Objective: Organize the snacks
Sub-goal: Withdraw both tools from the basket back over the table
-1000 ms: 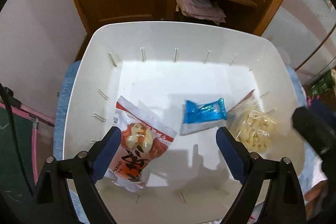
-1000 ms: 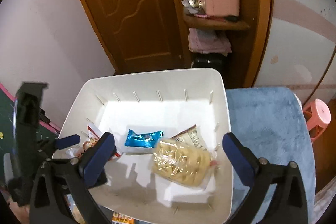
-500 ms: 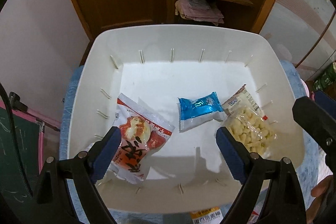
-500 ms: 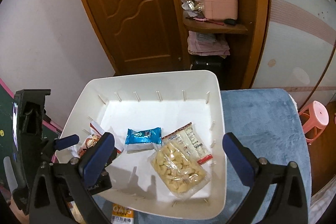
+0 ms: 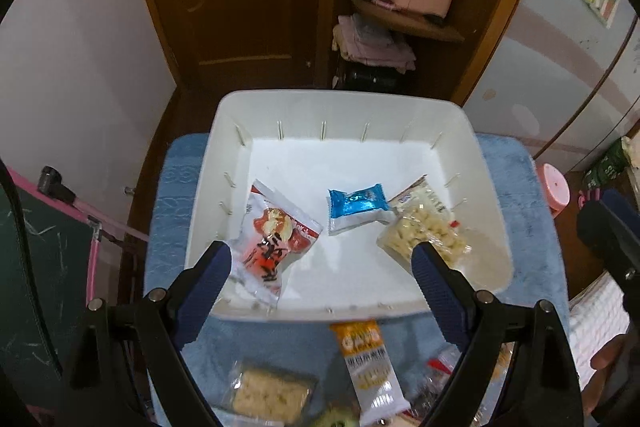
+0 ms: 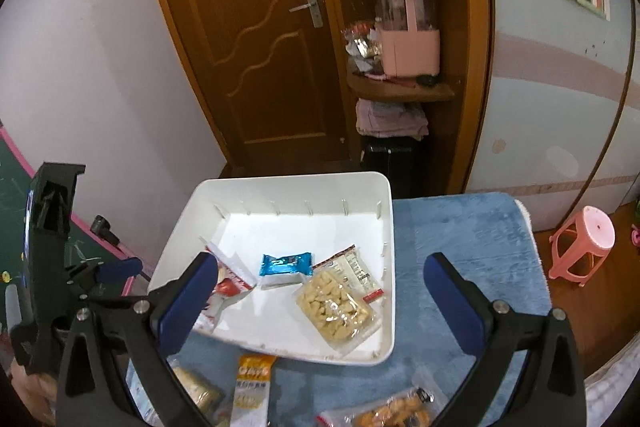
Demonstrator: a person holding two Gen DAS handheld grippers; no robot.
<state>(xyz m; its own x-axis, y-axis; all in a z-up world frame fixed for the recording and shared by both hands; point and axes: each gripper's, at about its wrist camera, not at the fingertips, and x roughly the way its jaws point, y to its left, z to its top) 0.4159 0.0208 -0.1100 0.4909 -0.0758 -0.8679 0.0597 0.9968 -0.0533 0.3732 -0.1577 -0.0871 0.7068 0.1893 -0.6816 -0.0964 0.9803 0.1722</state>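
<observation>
Below my left tool (image 5: 320, 263), spread and empty, the orange snack bar packet (image 5: 366, 363) lies on the blue worktop (image 5: 524, 211) just outside the white bin (image 5: 340, 103), long axis toward me. Right tool (image 6: 320, 287) also spread, farther off.

Print on the orange-topped packet (image 5: 366, 363) and the red packet (image 5: 276, 243) is illegible.

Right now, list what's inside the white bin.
Three packets lie in the bin: red, blue, and clear puffs. The floor beneath them is hidden.
</observation>
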